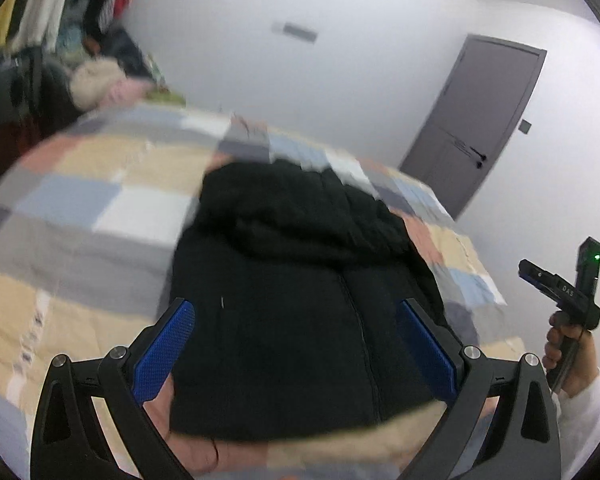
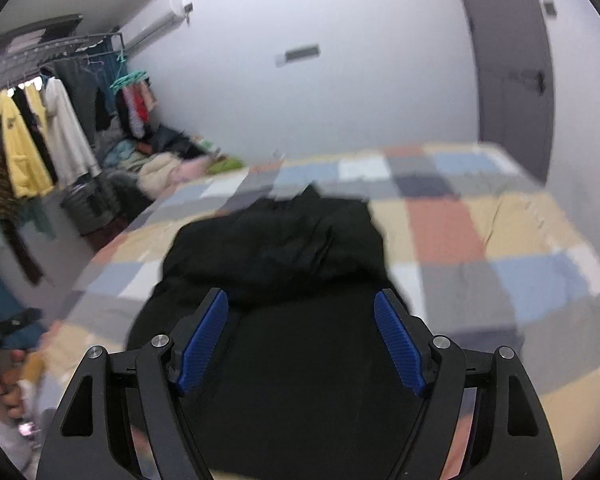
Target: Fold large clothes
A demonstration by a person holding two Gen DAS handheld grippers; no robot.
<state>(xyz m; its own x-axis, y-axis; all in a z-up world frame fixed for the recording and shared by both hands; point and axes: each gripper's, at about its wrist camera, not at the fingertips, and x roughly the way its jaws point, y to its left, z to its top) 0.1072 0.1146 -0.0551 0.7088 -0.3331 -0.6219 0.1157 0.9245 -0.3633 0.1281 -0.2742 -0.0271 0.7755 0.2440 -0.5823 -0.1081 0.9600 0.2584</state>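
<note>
A: How many garments are laid out on the bed (image 1: 100,208)?

B: One black jacket (image 1: 300,320) is seen, spread on the checked bedspread. A single zip line (image 1: 360,340) is made out down its middle, and one hood (image 1: 300,216) is bunched at the far end.

A: Which way is it pointed?

B: Its long axis is run away from both cameras, hood toward the grey door (image 1: 480,120), hem nearest.

A: And the grippers?

B: Two are counted. The left gripper (image 1: 296,352) is held above the jacket with fingers (image 1: 164,352) spread wide and nothing between them. The right gripper (image 2: 300,344) is likewise held over the jacket, fingers (image 2: 398,344) well apart and empty.

A: Any writing?

B: Letters resembling "DAS" are seen on the right gripper's body in the left view; blur prevents certainty.
</note>
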